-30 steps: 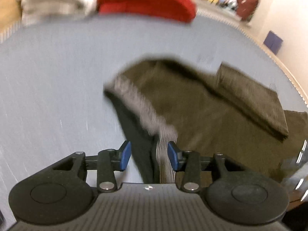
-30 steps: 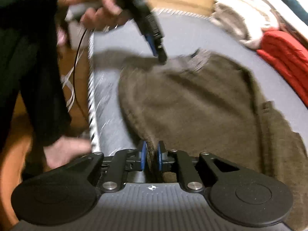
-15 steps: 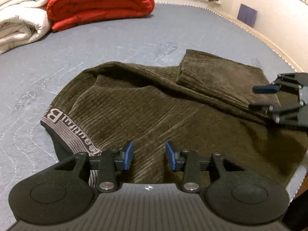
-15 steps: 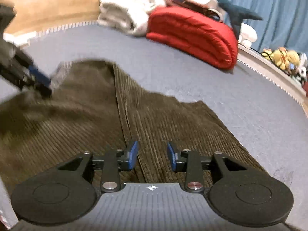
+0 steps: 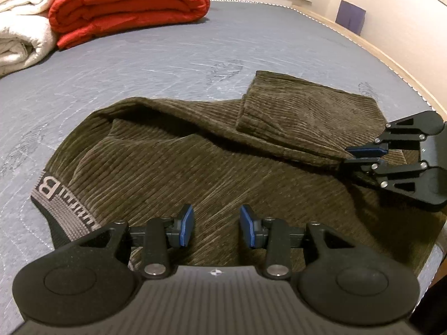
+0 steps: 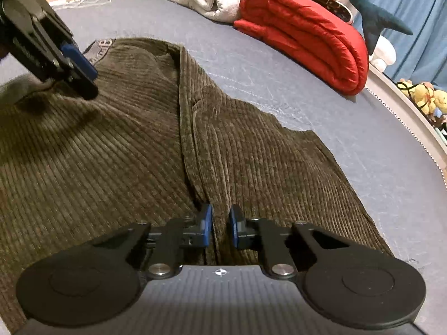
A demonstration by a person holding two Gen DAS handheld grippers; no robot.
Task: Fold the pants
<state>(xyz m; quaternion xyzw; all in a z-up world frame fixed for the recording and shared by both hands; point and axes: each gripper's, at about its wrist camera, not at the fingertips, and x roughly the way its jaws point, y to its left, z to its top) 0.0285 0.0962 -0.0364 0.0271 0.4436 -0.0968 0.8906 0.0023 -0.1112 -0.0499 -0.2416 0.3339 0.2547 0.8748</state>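
My left gripper [image 5: 215, 229] hovers open over the pants [image 5: 212, 167]; right gripper [image 6: 220, 227] pinches a fold; the waistband [image 5: 56, 198] shows "B".

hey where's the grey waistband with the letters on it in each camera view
Left wrist view: the waistband sits at lower left, on the pants' left edge, left of the left tongs.
Right wrist view: waistband is at upper left, partly hidden behind the left tongs.
Shared landmark: the folded red blanket.
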